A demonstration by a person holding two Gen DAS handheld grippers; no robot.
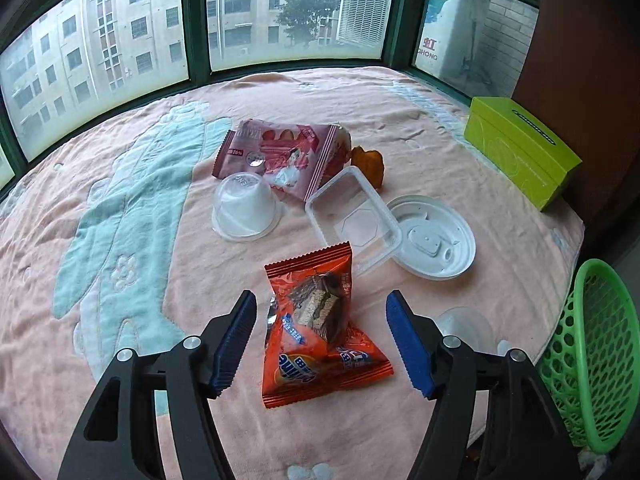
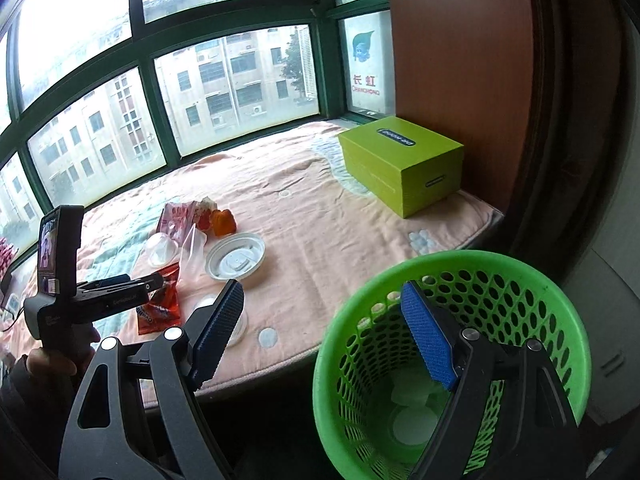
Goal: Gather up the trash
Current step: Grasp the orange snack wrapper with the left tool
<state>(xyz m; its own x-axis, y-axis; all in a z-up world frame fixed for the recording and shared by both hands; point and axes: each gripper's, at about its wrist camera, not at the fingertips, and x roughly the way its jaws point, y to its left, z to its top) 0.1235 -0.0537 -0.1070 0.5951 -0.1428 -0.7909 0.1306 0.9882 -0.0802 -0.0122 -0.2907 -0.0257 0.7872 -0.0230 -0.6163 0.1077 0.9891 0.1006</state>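
Orange wrapper point(image 1: 320, 328): lies on the pink blanket point(image 1: 400, 120), between the left claw's point(image 1: 322, 340) spread jaws — pads clear of it.
Right claw point(image 2: 328, 336): spread, empty, one finger over the green basket point(image 2: 520, 280).
Farther: cup point(image 1: 244, 208), tray point(image 1: 352, 216), lid point(image 1: 432, 236).

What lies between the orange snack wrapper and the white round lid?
In the left wrist view, the clear rectangular tray lies between the orange snack wrapper and the white round lid, overlapping the lid.

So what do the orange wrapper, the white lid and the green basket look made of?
Orange wrapper: glossy plastic film, probably; it crinkles and shines. White lid: thin moulded plastic, matte. Green basket: rigid plastic, with a perforated wall.
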